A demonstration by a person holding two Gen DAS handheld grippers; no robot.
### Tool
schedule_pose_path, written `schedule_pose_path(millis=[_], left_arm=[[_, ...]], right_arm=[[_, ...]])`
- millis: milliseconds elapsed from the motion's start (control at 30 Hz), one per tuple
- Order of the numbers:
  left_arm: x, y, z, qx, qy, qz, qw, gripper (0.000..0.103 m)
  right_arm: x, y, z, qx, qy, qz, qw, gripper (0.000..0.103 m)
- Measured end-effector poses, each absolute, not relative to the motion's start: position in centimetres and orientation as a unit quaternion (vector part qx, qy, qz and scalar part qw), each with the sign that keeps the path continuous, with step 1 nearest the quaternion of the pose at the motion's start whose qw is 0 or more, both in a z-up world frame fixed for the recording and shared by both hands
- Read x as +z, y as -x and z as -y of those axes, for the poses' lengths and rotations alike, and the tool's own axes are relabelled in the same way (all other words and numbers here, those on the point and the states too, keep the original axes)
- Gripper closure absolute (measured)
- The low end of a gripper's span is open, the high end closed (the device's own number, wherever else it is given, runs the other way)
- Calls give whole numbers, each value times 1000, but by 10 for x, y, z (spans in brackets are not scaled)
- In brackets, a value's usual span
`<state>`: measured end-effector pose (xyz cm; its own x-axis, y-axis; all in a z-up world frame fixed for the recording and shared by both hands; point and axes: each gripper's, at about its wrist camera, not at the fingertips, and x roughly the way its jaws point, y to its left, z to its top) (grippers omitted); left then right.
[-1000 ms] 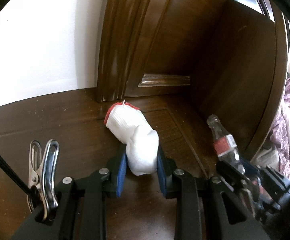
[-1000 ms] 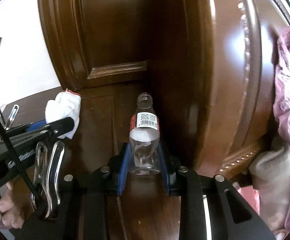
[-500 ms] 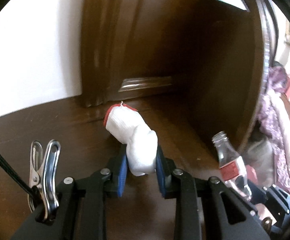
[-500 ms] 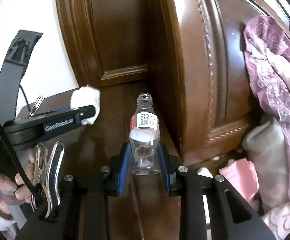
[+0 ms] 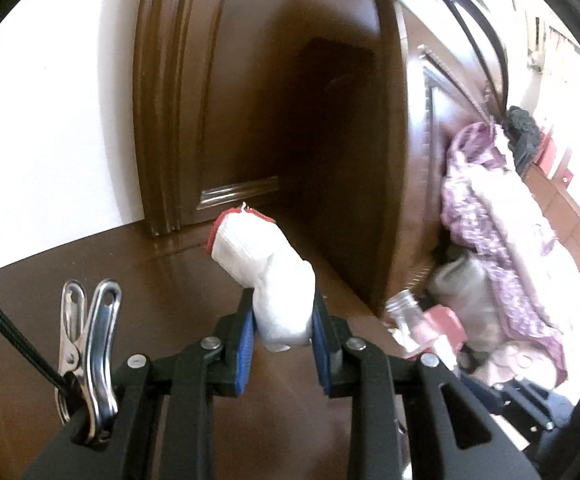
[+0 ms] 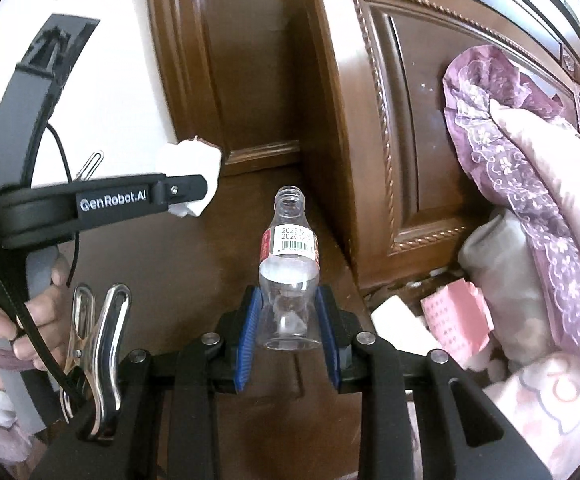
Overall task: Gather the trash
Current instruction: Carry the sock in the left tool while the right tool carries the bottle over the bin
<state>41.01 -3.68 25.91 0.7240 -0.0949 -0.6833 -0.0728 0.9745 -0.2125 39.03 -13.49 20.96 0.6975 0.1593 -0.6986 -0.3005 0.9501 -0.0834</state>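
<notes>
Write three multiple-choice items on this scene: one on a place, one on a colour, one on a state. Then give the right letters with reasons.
1. Where is the white glove?
A. between the left gripper's pads
B. on the pink bedding
C. inside the bottle

2. What colour is the glove's cuff edge?
A. green
B. red
C. black

3. How is the clear bottle at its mouth?
A. capped
B. corked
C. open, no cap

Key: 1 A, the left gripper clamps the glove between its blue pads. 2 B, a red band rims the cuff. 3 C, the bare threaded neck shows in the right wrist view, with the right gripper shut on the bottle's base.
</notes>
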Motion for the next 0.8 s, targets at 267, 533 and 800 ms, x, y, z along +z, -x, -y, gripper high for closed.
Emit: schedule_pose_path(millis=[267, 533, 800], left_arm=[[295, -356, 62, -26, 85, -352, 932, 77], [312, -302, 82, -39, 79, -365, 927, 77], [324, -244, 88, -38, 74, -363, 928, 77]], right_arm=[[226, -349, 135, 131, 86, -344, 926, 74], [245, -302, 141, 128, 82, -336, 930, 74], [263, -249, 139, 134, 80, -324, 933, 74]])
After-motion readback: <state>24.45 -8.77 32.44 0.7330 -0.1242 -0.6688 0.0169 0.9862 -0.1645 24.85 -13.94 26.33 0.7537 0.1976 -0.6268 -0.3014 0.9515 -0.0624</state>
